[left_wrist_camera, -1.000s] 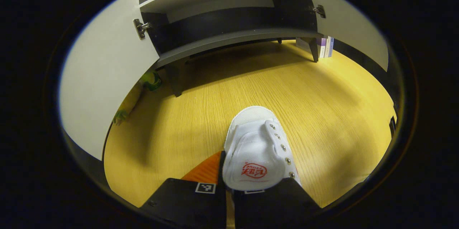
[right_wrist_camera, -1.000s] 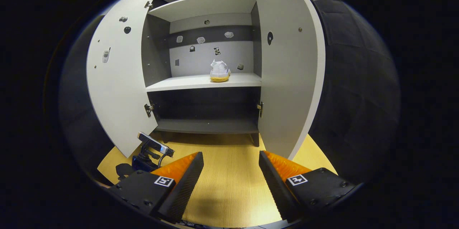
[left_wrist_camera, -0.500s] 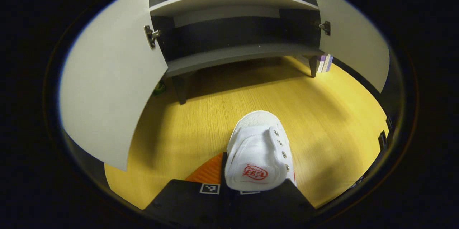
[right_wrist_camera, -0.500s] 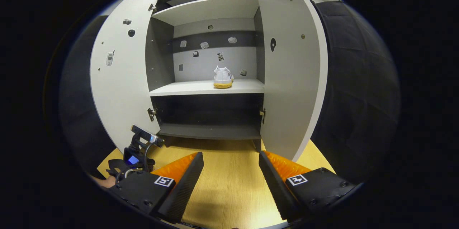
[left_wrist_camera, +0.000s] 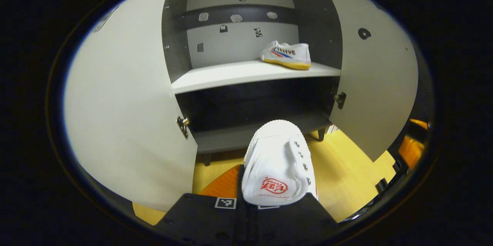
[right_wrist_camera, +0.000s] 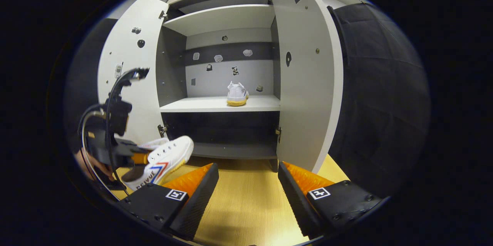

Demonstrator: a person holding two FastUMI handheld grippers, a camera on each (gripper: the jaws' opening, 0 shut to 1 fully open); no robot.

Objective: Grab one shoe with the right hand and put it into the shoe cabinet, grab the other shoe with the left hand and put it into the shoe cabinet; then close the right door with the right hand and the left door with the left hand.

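- The left gripper (left_wrist_camera: 252, 199), clamped on a white canvas shoe (left_wrist_camera: 278, 163), had risen toward the grey two-door shoe cabinet (left_wrist_camera: 246, 76).
- The second white shoe (left_wrist_camera: 287, 54) sat on the cabinet's middle shelf.
- The right gripper (right_wrist_camera: 248, 184) stayed spread open before the cabinet, both doors ajar.

You are holding a white canvas shoe (left_wrist_camera: 278, 163) of matt woven cloth, with bright metal eyelets along its lacing edge; the second shoe (left_wrist_camera: 286, 54) on the shelf (left_wrist_camera: 231, 76) looks the same cloth over a smooth rubbery sole; your cabinet doors (left_wrist_camera: 127, 115) are smooth matt board, pale and unmarked by glare; the shelf shares that finish, while the inner side walls are darker matt panel; the hinges (left_wrist_camera: 182, 124) are shiny metal; the floor (right_wrist_camera: 246, 203) is wood-grain, smooth, faintly sheened.
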